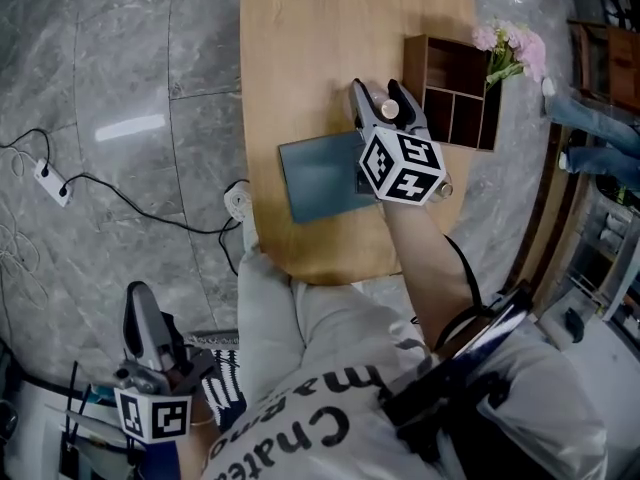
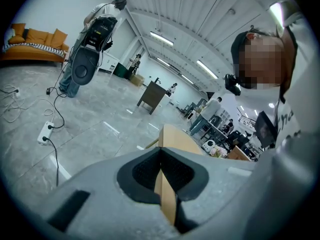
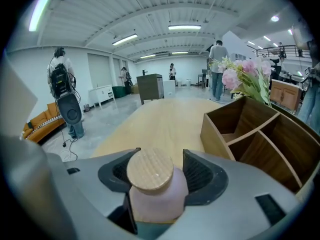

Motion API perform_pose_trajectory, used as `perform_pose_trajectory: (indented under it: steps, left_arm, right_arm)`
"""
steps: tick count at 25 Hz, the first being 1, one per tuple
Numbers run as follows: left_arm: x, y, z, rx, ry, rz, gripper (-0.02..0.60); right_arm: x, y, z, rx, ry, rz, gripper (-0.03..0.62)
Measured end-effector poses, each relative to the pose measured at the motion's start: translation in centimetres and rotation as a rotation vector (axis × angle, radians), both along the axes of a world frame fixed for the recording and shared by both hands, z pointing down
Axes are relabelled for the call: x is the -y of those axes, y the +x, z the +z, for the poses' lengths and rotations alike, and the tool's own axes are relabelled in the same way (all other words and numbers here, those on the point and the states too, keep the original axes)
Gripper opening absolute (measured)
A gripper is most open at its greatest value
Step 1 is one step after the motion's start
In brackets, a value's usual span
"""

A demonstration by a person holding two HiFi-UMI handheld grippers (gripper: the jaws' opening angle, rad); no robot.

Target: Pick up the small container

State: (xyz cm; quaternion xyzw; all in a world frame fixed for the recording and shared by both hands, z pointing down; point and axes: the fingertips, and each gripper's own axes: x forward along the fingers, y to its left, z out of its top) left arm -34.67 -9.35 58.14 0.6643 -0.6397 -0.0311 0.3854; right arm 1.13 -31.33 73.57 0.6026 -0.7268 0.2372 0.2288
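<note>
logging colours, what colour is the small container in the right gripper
Small container: pale pink body, light wooden lid; clearest in the right gripper view.

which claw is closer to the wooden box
Right. The right claw is over the table beside the box, holding the container; the left claw hangs off the table, far away.

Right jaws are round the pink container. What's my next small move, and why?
Probably lift the right gripper straight up a little: its jaws appear pressed against both sides of the small container, and the wooden organizer stands close beside it.
</note>
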Motion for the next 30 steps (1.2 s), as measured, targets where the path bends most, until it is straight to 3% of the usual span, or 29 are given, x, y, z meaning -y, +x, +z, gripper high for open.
perform_pose_trajectory:
  steps: [9, 17, 26, 30]
  left_arm:
    - [-1.6, -0.6, -0.1, 0.002, -0.001, -0.039, 0.014]
    - [-2.7, -0.4, -0.1, -0.001, -0.008, -0.068, 0.014]
    - [-3.1, 1.5, -1.7, -0.001, 0.009, -0.079, 0.014]
    - [-4.1, 1.6, -2.5, 0.015, 0.011, -0.1, 0.014]
  right_arm:
    - [-0.1, -0.2, -0.5, -0.1, 0.025, 0.009, 0.232]
    - [-0.1, -0.1, -1.0, -0.016, 0.044, 0.018, 0.178]
    - [-0.2, -0.5, -1.5, -0.086, 0.029, -0.095, 0.084]
    - [-0.3, -0.5, -1.6, -0.074, 0.014, -0.114, 0.081]
